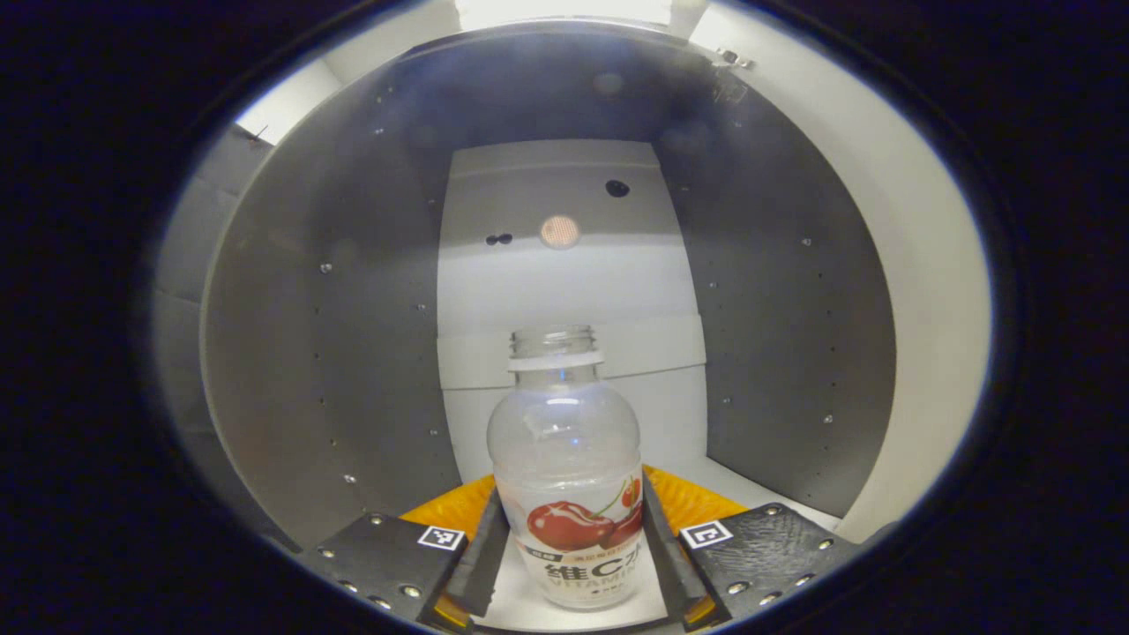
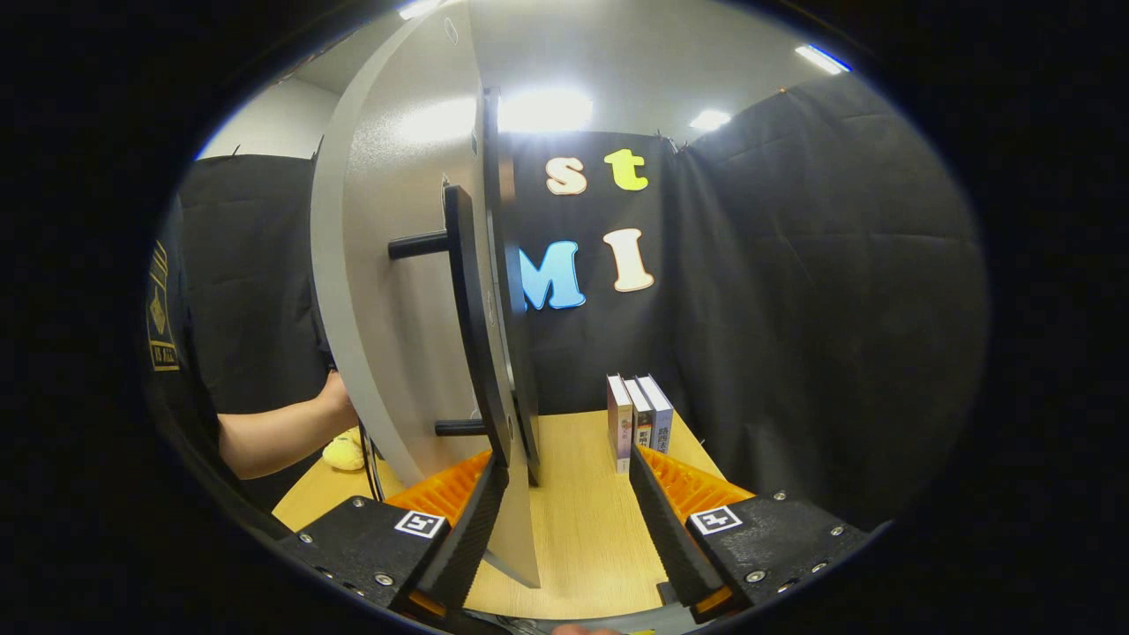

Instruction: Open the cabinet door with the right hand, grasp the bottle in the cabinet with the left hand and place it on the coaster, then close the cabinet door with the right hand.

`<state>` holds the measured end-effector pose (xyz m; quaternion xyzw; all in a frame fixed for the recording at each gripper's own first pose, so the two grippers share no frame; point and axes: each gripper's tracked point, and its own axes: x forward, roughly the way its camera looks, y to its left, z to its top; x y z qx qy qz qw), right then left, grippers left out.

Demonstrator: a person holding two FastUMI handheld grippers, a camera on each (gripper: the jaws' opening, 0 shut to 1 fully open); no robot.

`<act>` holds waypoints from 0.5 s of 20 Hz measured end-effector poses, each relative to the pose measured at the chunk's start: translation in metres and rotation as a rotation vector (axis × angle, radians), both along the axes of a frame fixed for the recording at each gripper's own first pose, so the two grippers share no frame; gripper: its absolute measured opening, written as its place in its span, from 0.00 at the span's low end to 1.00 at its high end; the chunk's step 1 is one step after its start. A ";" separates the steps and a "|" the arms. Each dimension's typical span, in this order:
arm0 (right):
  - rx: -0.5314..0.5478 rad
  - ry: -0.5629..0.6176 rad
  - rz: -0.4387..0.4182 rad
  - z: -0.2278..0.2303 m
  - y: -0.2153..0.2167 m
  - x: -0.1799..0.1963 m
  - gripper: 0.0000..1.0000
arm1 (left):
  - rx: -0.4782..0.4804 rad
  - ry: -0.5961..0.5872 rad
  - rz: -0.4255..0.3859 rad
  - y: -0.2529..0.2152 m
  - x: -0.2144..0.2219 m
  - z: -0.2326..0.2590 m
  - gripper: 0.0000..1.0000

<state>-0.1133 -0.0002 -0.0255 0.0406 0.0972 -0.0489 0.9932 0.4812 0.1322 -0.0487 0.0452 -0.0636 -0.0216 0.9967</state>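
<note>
With the cabinet door (image 2: 397,291) swung open beside the spread, empty right hand-held gripper (image 2: 564,520), the left hand-held gripper (image 1: 571,547) clasps the bottle (image 1: 569,476) inside the cabinet (image 1: 335,291), so lifting it out toward the coaster looks next.

Black cloth walls (image 2: 794,291) are enclosing the booth, ceiling lights (image 2: 542,110) are glowing, and three books (image 2: 639,419) are standing on the wooden surface (image 2: 582,529).
</note>
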 end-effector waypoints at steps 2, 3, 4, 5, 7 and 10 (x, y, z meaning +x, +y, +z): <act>-0.018 -0.013 0.003 0.001 -0.001 0.001 0.86 | 0.007 -0.001 -0.002 0.002 -0.006 0.005 0.80; -0.023 -0.021 0.008 0.001 0.000 0.001 0.85 | 0.010 -0.003 0.000 0.005 -0.008 0.006 0.80; -0.027 -0.026 0.019 0.001 0.001 -0.001 0.86 | 0.014 -0.009 0.002 0.007 -0.012 0.010 0.80; -0.034 -0.026 0.039 0.000 0.003 -0.004 0.86 | 0.018 -0.019 0.009 0.010 -0.015 0.014 0.80; -0.054 -0.022 0.088 0.000 0.006 -0.012 0.86 | 0.029 -0.030 0.032 0.014 -0.024 0.018 0.77; -0.081 -0.022 0.137 0.001 0.003 -0.027 0.86 | 0.022 -0.032 0.060 0.011 -0.031 0.022 0.74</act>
